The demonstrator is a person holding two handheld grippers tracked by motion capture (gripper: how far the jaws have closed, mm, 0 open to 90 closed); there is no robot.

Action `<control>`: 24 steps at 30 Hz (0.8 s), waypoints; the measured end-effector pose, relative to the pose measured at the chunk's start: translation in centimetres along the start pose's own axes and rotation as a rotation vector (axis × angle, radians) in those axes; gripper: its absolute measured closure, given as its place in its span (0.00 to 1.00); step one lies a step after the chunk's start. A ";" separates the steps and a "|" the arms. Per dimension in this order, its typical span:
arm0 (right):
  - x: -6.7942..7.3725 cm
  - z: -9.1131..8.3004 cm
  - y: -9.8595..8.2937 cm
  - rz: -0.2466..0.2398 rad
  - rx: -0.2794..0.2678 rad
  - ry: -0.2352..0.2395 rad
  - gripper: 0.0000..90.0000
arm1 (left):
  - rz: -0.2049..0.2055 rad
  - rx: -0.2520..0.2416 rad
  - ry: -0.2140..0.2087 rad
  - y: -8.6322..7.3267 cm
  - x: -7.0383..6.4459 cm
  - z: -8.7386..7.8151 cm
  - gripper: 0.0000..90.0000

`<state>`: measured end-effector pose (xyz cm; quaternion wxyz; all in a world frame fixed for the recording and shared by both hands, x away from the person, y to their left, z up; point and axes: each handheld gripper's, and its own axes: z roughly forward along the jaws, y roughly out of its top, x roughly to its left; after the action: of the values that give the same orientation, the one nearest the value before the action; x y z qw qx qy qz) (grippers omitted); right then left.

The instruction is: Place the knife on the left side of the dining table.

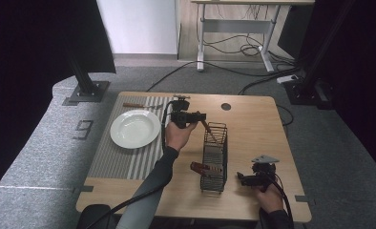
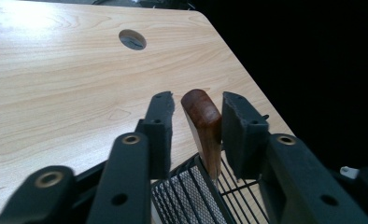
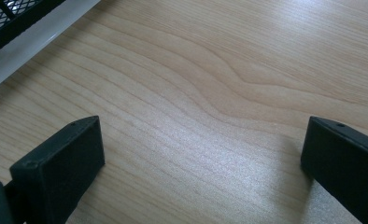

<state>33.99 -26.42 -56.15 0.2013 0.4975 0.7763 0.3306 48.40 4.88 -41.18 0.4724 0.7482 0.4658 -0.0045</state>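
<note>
A black wire basket [image 1: 214,157] stands on the wooden table [image 1: 253,119]. A brown wooden handle [image 2: 204,123] rises at a slant from the basket's far end [image 2: 191,191]. My left gripper [image 2: 198,116] is open around the top of that handle [image 1: 207,128], with a gap showing on the left jaw's side. A second wooden-handled utensil [image 1: 203,168] pokes out of the basket's near left side. My right gripper [image 1: 243,179] rests low at the near right, beside the basket. In its own view the right gripper [image 3: 203,154] is open over bare wood.
A white plate [image 1: 135,128] lies on a grey striped placemat [image 1: 124,160] at the left. A thin brown stick [image 1: 136,105] lies along the mat's far edge. A round cable hole [image 1: 225,106] sits near the table's far edge. The basket's white base edge [image 3: 32,39] is at upper left.
</note>
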 end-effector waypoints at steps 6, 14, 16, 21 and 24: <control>0.0 0.0 0.0 0.000 0.000 0.000 0.00 | -0.017 -0.012 -0.015 0.0 0.0 -0.1 0.81; 0.0 0.0 0.0 0.000 0.000 0.000 0.00 | -0.063 -0.039 -0.076 -0.2 0.3 -0.3 0.87; 0.0 0.0 0.0 0.000 0.000 0.000 0.00 | -0.061 -0.051 -0.077 -0.2 0.3 -0.6 0.89; 0.0 0.0 0.0 0.000 0.000 0.000 0.00 | -0.050 -0.074 -0.085 -0.1 0.1 -1.4 0.89; 0.0 0.0 0.0 -0.001 -0.001 0.000 0.00 | -0.040 -0.086 -0.087 0.0 0.0 -1.9 0.89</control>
<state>34.00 -26.42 -56.15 0.2015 0.4970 0.7765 0.3308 47.56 6.21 -40.13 0.5237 0.7170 0.4593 -0.0267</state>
